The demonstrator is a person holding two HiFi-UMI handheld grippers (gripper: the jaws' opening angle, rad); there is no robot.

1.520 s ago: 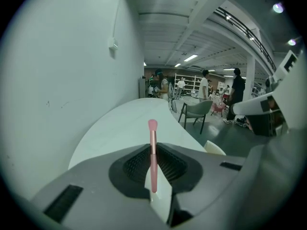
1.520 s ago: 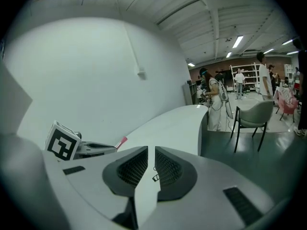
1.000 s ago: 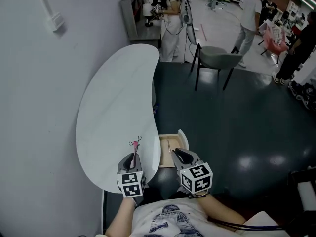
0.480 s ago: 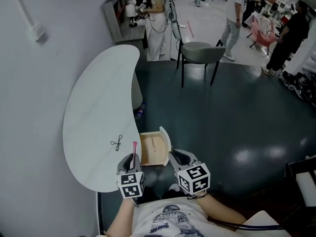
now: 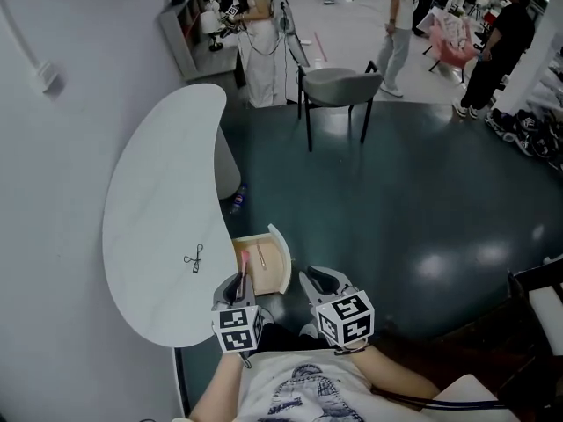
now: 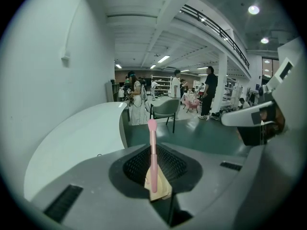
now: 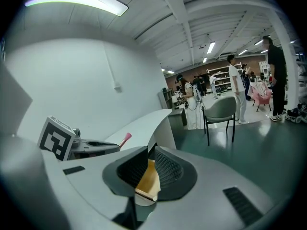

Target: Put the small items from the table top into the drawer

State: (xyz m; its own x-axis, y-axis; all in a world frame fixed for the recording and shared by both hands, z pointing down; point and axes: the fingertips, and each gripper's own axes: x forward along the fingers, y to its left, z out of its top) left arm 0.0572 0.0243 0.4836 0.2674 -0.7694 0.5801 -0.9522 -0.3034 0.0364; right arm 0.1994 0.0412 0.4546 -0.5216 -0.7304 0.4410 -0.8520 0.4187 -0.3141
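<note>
My left gripper (image 5: pixel 241 281) (image 6: pixel 153 169) is shut on a thin pink brush (image 5: pixel 244 265) (image 6: pixel 152 147), whose tip points forward over the open wooden drawer (image 5: pixel 280 255). The drawer juts from the white kidney-shaped table (image 5: pixel 158 192) and holds a thin metal item (image 5: pixel 261 257). A small black scissor-like item (image 5: pixel 193 258) lies on the table top, left of the drawer. My right gripper (image 5: pixel 315 280) (image 7: pixel 147 164) hangs to the right of the drawer, its jaws nearly together with nothing between them. The right gripper view shows the brush tip (image 7: pixel 125 139) beside the left gripper.
A white wall runs along the table's left side. A grey chair (image 5: pixel 339 86) stands on the dark floor beyond the table, with several people farther back. A dark object (image 5: pixel 537 301) sits at the right edge.
Both grippers have moved right, off the table top; the left one carried the pink brush to above the open drawer. The black item stayed on the table.
</note>
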